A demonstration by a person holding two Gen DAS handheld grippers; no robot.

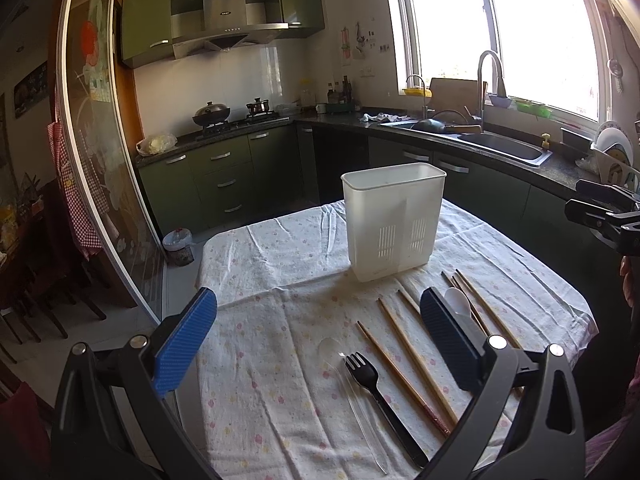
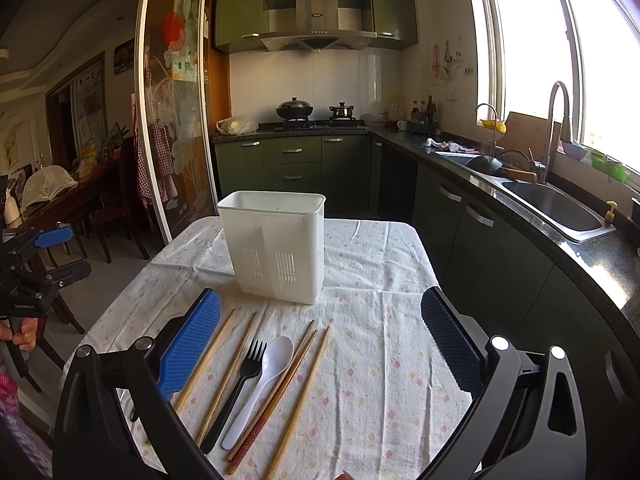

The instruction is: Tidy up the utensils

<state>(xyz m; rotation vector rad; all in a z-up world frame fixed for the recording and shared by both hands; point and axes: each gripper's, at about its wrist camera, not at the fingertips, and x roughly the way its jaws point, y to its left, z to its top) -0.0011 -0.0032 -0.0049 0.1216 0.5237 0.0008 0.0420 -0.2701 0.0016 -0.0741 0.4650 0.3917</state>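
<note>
A white plastic utensil holder (image 1: 393,220) (image 2: 276,244) stands upright and empty on a table with a floral cloth (image 1: 280,360) (image 2: 380,360). In front of it lie several wooden chopsticks (image 1: 404,364) (image 2: 298,404), a black plastic fork (image 1: 370,384) (image 2: 244,376), a white spoon (image 1: 459,304) (image 2: 264,376) and a clear plastic spoon (image 1: 336,356). My left gripper (image 1: 320,320) is open and empty above the utensils. My right gripper (image 2: 320,328) is open and empty above them too, and it shows at the right edge of the left wrist view (image 1: 600,212).
Kitchen counter with a sink (image 1: 508,146) (image 2: 556,204) runs along the right. A stove with pots (image 2: 316,118) is at the back. A glass sliding door (image 1: 92,160) (image 2: 176,120) stands left, with dining chairs beyond. A small bin (image 1: 178,246) sits on the floor.
</note>
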